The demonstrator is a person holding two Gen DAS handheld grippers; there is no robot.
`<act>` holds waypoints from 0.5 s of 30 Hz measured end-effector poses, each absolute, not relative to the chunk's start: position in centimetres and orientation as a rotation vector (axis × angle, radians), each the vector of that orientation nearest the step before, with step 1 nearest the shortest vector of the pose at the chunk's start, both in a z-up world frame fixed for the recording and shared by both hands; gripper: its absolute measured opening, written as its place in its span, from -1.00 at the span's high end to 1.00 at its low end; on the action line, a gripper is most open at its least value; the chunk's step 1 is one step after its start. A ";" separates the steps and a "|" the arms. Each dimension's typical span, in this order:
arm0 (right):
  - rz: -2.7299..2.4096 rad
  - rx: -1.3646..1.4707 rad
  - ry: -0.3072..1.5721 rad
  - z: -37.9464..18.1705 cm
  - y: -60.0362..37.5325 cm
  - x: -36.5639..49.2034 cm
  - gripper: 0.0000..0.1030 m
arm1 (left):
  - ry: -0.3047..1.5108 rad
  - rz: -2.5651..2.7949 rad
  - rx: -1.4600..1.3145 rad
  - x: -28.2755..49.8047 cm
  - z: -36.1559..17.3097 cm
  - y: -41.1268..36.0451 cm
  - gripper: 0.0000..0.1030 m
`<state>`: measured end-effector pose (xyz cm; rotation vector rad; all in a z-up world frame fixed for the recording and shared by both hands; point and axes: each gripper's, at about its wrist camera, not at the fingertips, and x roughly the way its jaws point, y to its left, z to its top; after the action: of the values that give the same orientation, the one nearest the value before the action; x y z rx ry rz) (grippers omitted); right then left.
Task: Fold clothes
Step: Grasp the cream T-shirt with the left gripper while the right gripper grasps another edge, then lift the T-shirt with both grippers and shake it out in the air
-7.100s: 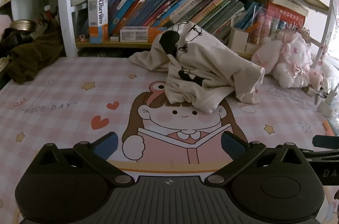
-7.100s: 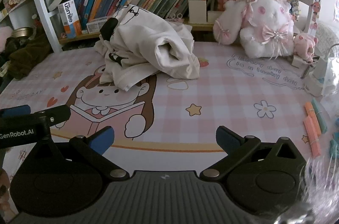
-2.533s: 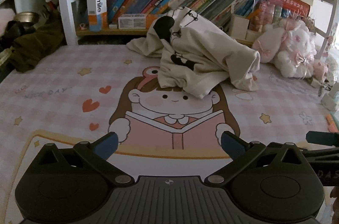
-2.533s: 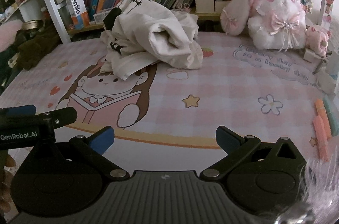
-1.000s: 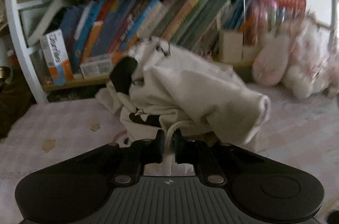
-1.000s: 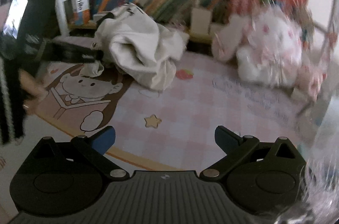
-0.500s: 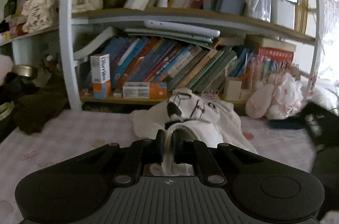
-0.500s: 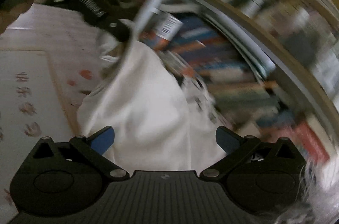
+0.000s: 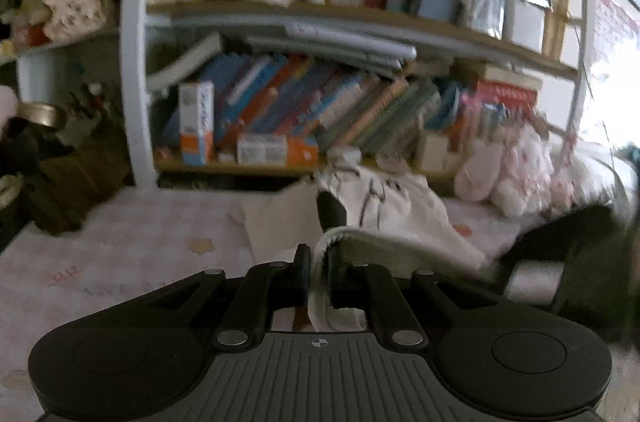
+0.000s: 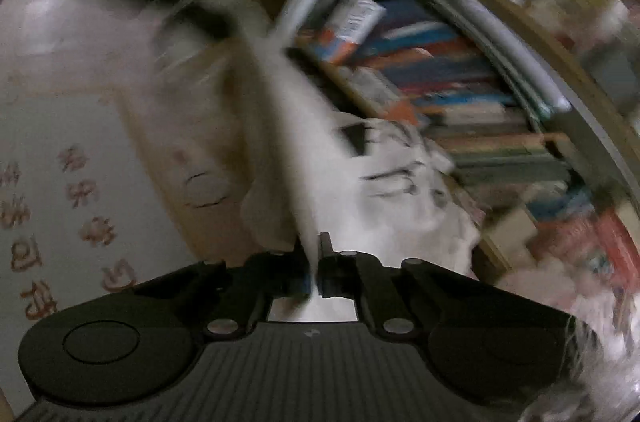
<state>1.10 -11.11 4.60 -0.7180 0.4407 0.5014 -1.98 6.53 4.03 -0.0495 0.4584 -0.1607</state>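
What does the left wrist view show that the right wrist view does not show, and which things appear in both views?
Only the left wrist view shows the left gripper, its jaws opening with a ribbed hem of the cream garment between them, and the pink plush toys at the right.

Only the right wrist view shows the right gripper, shut on a stretched fold of the garment, and the mat's orange characters.

Both views show the cream garment with black print and the bookshelf of leaning books behind it.
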 end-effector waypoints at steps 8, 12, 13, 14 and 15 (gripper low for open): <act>0.362 -0.610 0.348 10.4 -14.1 2.9 0.95 | 0.464 -0.250 0.094 -2.6 0.9 3.0 -0.49; 0.332 -0.598 0.324 11.7 -14.7 2.9 0.95 | 0.487 -0.252 0.140 -3.3 -0.3 1.9 -0.55; 0.329 -0.600 0.320 11.9 -14.8 2.9 0.95 | 0.495 -0.255 0.139 -3.5 -0.6 1.8 -0.56; 0.326 -0.602 0.315 12.0 -15.0 2.9 0.95 | 0.502 -0.257 0.137 -3.5 -0.9 1.7 -0.56; 0.325 -0.604 0.314 12.2 -15.1 2.9 0.95 | 0.510 -0.258 0.136 -3.4 -1.2 1.5 -0.56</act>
<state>2.89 -15.07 12.17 -0.6040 0.3144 0.3249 -3.39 1.51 -1.16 0.1355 0.5096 -0.2580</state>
